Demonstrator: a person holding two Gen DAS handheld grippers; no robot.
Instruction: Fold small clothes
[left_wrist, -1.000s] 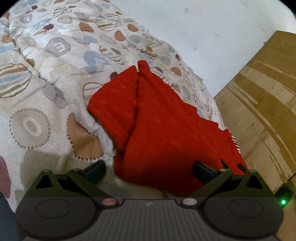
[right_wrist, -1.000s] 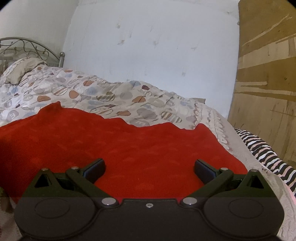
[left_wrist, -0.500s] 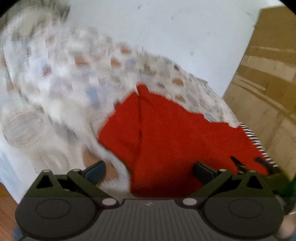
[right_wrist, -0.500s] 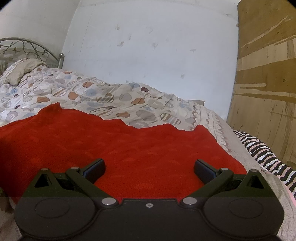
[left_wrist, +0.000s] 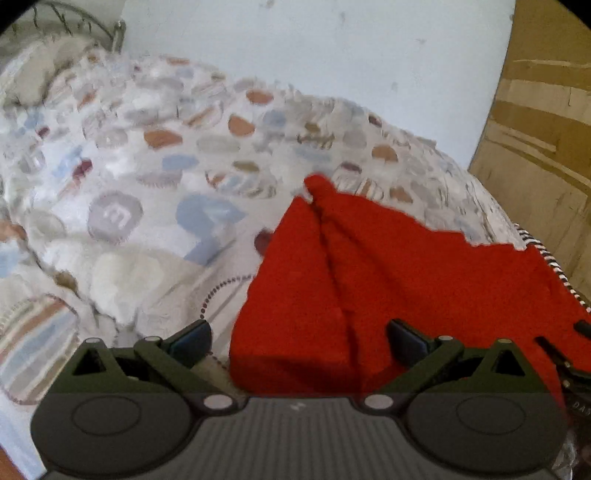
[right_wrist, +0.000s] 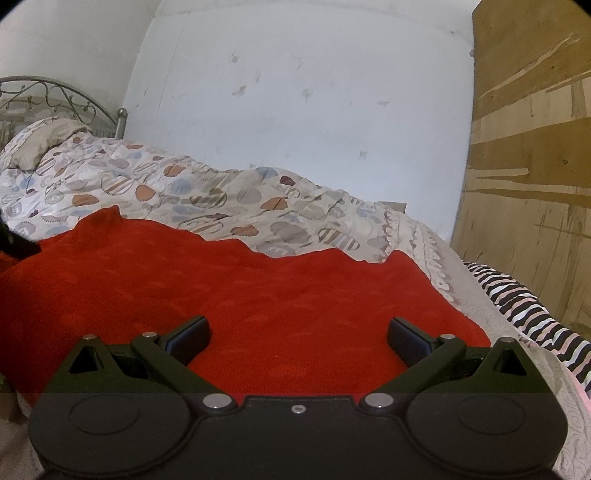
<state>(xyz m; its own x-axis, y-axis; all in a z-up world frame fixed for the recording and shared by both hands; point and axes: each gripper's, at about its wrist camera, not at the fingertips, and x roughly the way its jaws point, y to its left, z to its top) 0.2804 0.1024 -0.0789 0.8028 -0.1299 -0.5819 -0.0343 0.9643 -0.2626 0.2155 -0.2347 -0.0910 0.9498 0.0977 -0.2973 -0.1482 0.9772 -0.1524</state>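
A red knitted garment (left_wrist: 388, 273) lies spread on the bed, with a fold ridge running from its far tip toward me. My left gripper (left_wrist: 299, 341) hovers open at the garment's near left edge, one finger over the quilt and the other over the red cloth. In the right wrist view the same red garment (right_wrist: 240, 288) fills the foreground. My right gripper (right_wrist: 297, 338) is open just above it, with nothing between its fingers. A dark tip of the left gripper (right_wrist: 16, 245) shows at the left edge.
The bed is covered by a patterned quilt (right_wrist: 221, 199) with a pillow (right_wrist: 40, 142) and a metal headboard (right_wrist: 55, 98) far left. A black-and-white striped cloth (right_wrist: 524, 306) lies at the right edge. A wooden panel (right_wrist: 535, 166) stands on the right, a white wall (right_wrist: 295, 92) behind.
The left gripper has tilted up and swung left, so more quilt, the wall and the headboard show. The right gripper has barely moved. Both stay open.
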